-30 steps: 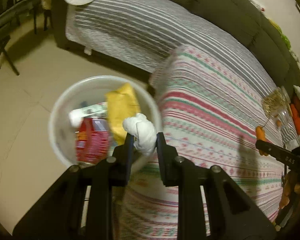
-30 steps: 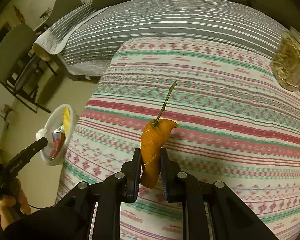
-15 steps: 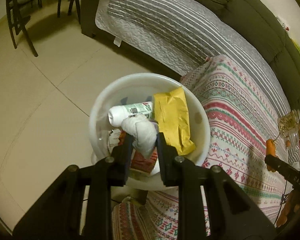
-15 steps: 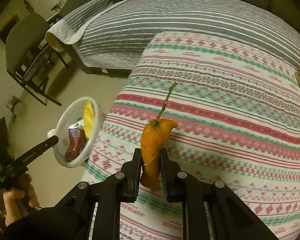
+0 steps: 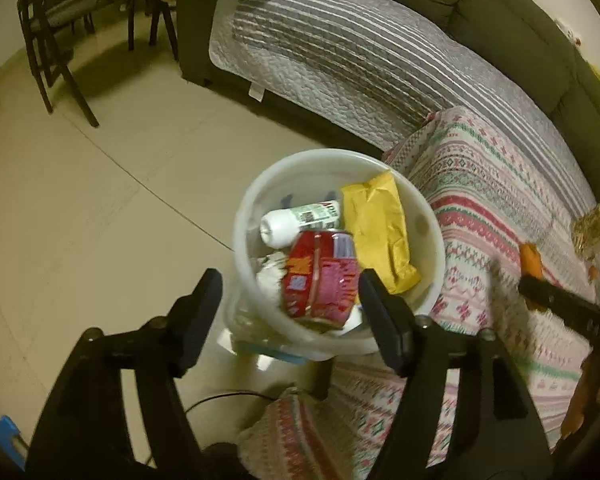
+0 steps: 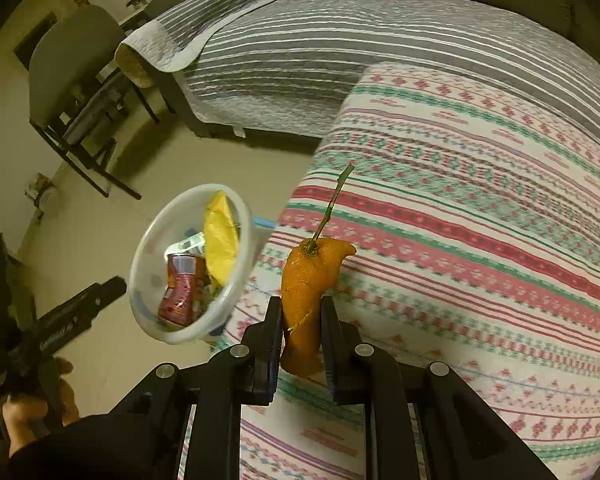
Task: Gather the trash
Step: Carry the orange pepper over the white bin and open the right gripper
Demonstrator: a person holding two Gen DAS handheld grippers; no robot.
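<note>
Left wrist: gripper (image 5: 290, 284) just spread, empty, over bin (image 5: 428, 216); white wad (image 5: 270, 276) half-hidden behind can (image 5: 322, 276).

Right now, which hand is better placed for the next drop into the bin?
Right. The right gripper is shut on orange peel near the white bin; the left gripper, over the bin, has just opened, empty.

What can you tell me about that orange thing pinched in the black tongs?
The orange peel is a curled, pitted strip of rind with a thin green stem sticking up from its top. It stands roughly upright, pinched at its lower half by the right gripper, above the patterned cloth. Only the two pads touch it.
</note>
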